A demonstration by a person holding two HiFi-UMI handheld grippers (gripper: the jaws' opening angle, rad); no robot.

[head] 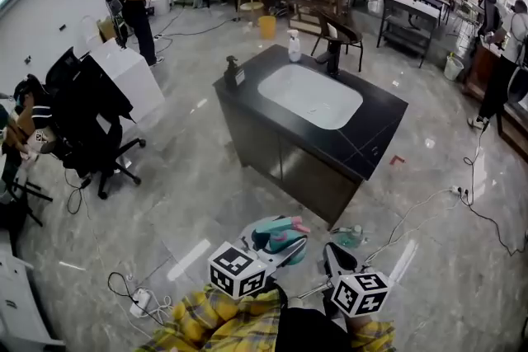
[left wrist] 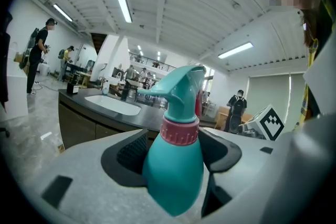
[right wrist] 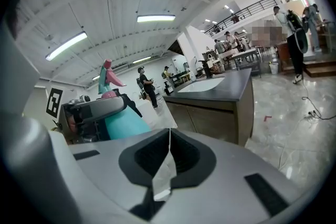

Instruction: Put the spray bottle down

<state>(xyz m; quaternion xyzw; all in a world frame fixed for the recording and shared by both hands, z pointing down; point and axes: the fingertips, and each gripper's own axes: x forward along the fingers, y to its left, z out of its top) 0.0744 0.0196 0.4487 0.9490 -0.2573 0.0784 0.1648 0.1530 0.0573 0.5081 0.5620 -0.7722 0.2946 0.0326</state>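
Note:
A teal spray bottle (left wrist: 176, 165) with a pink collar and trigger is held upright in my left gripper (left wrist: 176, 150), whose jaws are shut on its body. In the head view the bottle (head: 279, 235) hangs low over the floor, in front of the black sink counter (head: 371, 140), with the left gripper (head: 285, 250) beneath it. My right gripper (head: 334, 261) is just to the right, shut on a thin translucent white sheet (right wrist: 166, 173). From the right gripper view the bottle (right wrist: 123, 124) shows at the left.
The counter has a white basin (head: 309, 95), a black faucet (head: 333, 58), a white spray bottle (head: 294, 45) and a small dark object (head: 232, 72). An office chair (head: 91, 124) stands at the left. Cables and a power strip (head: 139, 302) lie on the floor. People stand further back.

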